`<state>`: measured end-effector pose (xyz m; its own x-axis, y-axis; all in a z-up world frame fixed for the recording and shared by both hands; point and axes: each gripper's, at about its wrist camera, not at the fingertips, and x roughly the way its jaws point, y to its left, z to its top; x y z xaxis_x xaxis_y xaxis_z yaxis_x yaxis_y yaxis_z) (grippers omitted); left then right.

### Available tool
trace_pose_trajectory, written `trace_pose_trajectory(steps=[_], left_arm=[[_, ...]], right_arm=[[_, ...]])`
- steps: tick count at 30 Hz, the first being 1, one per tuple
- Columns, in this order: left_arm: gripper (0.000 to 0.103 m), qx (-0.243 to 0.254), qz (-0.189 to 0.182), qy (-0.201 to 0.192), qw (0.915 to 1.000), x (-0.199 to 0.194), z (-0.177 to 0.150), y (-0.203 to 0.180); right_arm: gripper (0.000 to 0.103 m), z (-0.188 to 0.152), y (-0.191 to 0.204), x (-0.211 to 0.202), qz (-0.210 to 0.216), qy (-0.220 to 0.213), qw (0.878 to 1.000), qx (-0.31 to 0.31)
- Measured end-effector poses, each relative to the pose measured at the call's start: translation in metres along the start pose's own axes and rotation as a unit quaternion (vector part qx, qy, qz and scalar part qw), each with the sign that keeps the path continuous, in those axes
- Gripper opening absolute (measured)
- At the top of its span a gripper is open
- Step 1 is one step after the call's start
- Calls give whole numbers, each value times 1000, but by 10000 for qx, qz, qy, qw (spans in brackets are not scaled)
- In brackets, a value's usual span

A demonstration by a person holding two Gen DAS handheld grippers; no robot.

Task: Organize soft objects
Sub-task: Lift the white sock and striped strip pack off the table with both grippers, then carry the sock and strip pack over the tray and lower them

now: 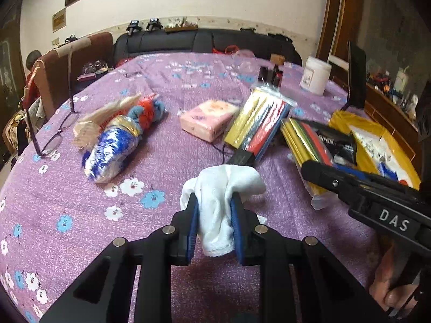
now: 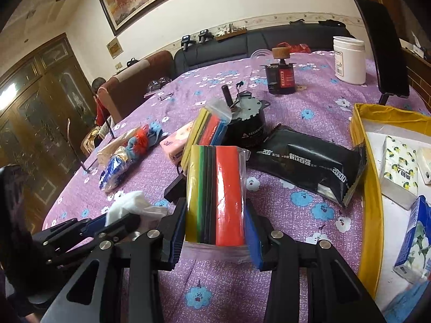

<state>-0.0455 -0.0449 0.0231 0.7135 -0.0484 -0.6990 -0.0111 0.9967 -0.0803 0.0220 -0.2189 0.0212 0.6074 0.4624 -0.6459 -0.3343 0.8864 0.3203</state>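
Note:
My left gripper [image 1: 214, 202] is shut on a crumpled white cloth [image 1: 223, 188], held just above the purple flowered tablecloth [image 1: 80, 215]; that cloth [image 2: 129, 204] also shows at the left of the right wrist view. My right gripper [image 2: 215, 210] is shut on a clear bag of coloured sheets [image 2: 215, 188], yellow, green, black and red. A second bag of coloured sheets [image 2: 207, 126] lies just beyond it. To the right stands a yellow box [image 2: 371, 188] with tissue packs [image 2: 398, 167] inside.
On the table lie a black wet-wipe pack [image 2: 307, 164], a pink tissue pack [image 1: 207, 118], a bagged blue and red bundle [image 1: 118, 137], glasses [image 1: 54, 140], a metal motor [image 2: 247, 123], a white jar [image 2: 348, 59] and a dark bottle [image 2: 281, 75]. A person's hand [image 1: 396, 282] holds the other gripper.

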Motion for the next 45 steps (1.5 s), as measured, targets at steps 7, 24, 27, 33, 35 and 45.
trace_pose_trajectory(steps=[7, 24, 27, 33, 35, 45], left_arm=[[22, -179, -127, 39, 9998, -10, -4, 3], [22, 249, -560, -52, 9981, -43, 0, -49], [22, 363, -684, -37, 9970, -46, 2, -64], [22, 730, -1011, -35, 9922, -53, 7, -104], [22, 859, -1118, -48, 9900, -55, 9, -119], [23, 1439, -1910, 220, 9707, -42, -2, -203]], right_arm=[[44, -11, 8, -29, -76, -37, 9999, -128], [44, -19, -23, -97, -8, -494, 9984, 269], [44, -17, -37, -108, -85, -625, 9972, 400], [44, -14, -71, -132, -320, -863, 9933, 697], [44, -13, -83, -140, -423, -930, 9917, 786], [44, -28, -149, -179, -1167, -949, 9811, 1216]])
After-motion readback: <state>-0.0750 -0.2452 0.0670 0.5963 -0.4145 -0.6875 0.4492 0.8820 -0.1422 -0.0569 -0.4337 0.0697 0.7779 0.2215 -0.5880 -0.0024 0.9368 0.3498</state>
